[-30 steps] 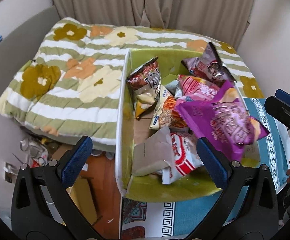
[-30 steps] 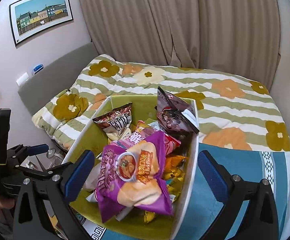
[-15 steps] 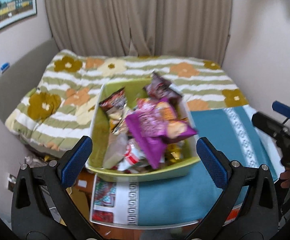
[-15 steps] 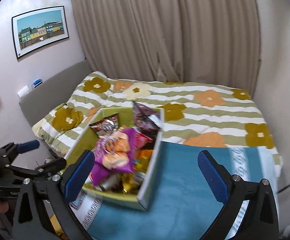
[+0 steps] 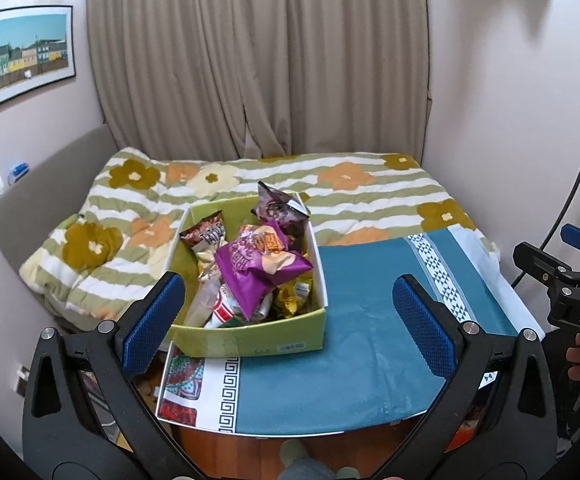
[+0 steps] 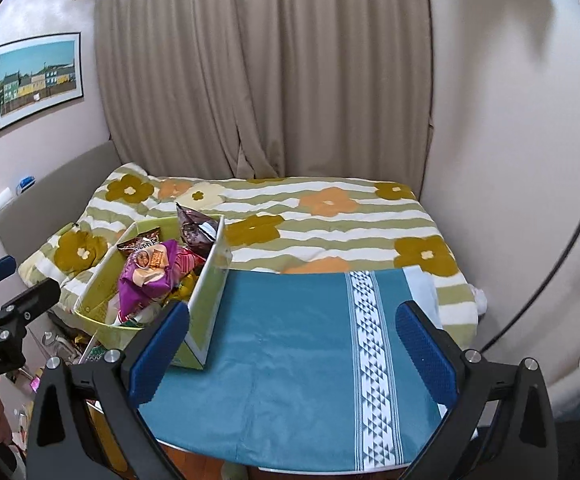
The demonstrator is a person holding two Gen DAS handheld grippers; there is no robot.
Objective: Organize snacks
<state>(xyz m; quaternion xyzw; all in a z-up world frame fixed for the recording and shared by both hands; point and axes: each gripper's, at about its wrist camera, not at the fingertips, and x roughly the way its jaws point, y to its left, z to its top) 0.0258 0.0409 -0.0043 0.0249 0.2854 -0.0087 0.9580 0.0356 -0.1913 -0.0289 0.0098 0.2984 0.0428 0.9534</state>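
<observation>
A green cardboard box (image 5: 249, 338) full of snack bags stands on the left end of a table with a teal cloth (image 5: 362, 320). A purple bag (image 5: 257, 268) lies on top, a dark maroon bag (image 5: 277, 208) stands at the far end, a brown bag (image 5: 205, 236) at the left. The box also shows in the right wrist view (image 6: 205, 300). My left gripper (image 5: 287, 316) is open and empty, held back in front of the box. My right gripper (image 6: 294, 344) is open and empty over the cloth, right of the box.
A bed with a striped flowered quilt (image 5: 350, 192) lies behind the table, with curtains (image 5: 257, 60) beyond. Walls close in left and right. A framed picture (image 5: 25, 56) hangs at the left. Clutter lies on the floor (image 6: 57, 344) left of the table.
Both grippers have pulled back and up from the box, which now looks smaller and farther. The snacks have not moved. Both stay open.
</observation>
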